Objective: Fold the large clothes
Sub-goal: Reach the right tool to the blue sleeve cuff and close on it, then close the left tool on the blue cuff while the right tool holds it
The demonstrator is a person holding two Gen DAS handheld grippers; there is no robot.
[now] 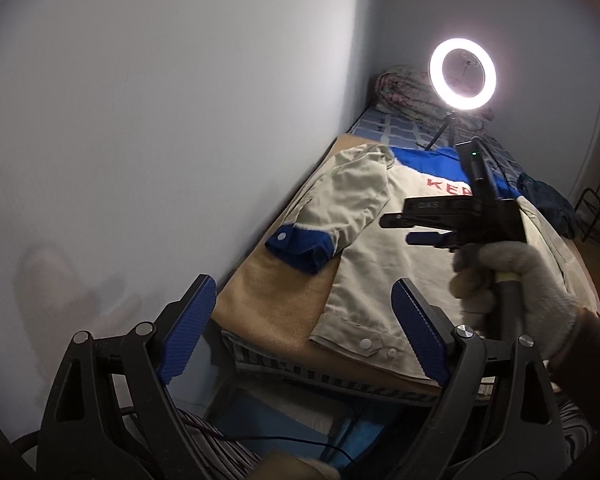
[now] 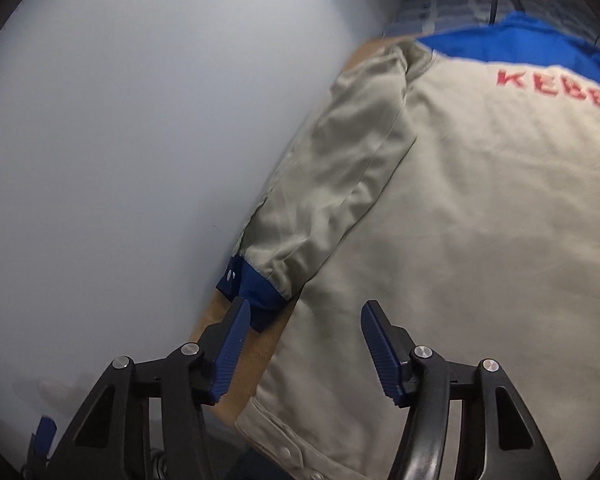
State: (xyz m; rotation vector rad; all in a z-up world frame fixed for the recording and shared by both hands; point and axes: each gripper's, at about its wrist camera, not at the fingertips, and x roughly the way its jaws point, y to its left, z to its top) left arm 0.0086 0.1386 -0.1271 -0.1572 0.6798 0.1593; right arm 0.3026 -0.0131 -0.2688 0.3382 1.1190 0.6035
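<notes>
A beige work jacket [image 1: 380,272] with a blue yoke and red letters lies back-up on the bed [image 1: 384,126]; the right wrist view shows the jacket [image 2: 460,200] close up. Its left sleeve lies along the body, with the blue cuff [image 1: 300,250] at the side towards the wall. My left gripper [image 1: 304,332] is open over the bed's near end, nothing between its fingers. My right gripper [image 1: 406,229], held by a gloved hand [image 1: 512,280], hovers over the jacket's middle. In its own view the right gripper [image 2: 305,312] stands open, its left finger just by the cuff [image 2: 256,292].
A pale wall [image 1: 160,140] runs close along the bed's left side. A lit ring light [image 1: 462,74] on a small tripod and a rolled quilt [image 1: 404,88] sit at the far end. A tan blanket [image 1: 268,296] lies under the jacket; a dark blue cloth [image 1: 548,200] lies at the right.
</notes>
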